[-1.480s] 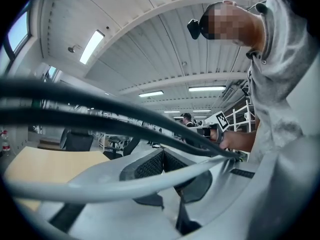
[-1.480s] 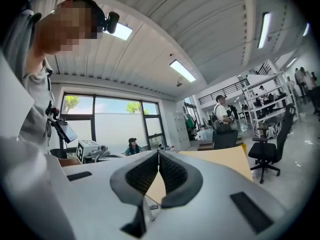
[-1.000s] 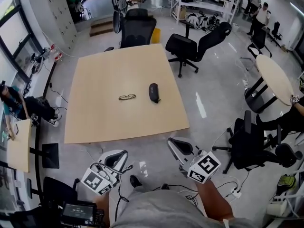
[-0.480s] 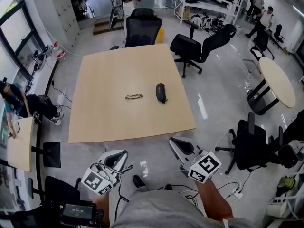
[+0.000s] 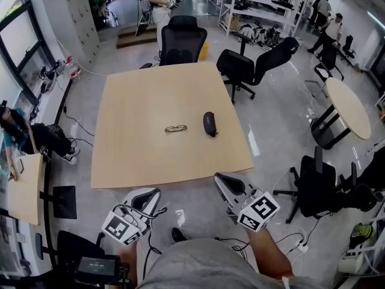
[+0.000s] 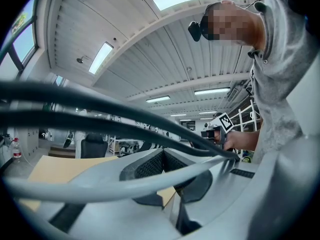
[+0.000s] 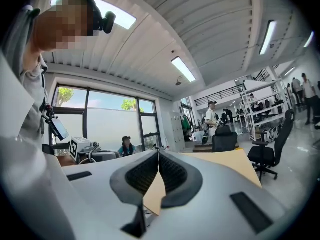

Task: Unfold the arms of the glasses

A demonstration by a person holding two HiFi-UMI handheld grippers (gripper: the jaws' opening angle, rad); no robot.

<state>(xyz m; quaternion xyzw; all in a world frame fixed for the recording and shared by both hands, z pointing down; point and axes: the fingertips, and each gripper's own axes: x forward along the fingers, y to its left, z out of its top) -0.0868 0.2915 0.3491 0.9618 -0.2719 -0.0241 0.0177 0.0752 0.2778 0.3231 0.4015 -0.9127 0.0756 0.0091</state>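
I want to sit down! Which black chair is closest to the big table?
The chair at the table's far edge, pushed up against it. The others stand apart on the floor.

Glasses lie left of case (on table).

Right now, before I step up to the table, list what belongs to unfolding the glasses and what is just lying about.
For the job:
- glasses, lying on the wooden table
- left tool and right tool, both closed on nothing

Lying about:
- dark oblong case, close beside the glasses but apart from them
- black office chairs
- round table
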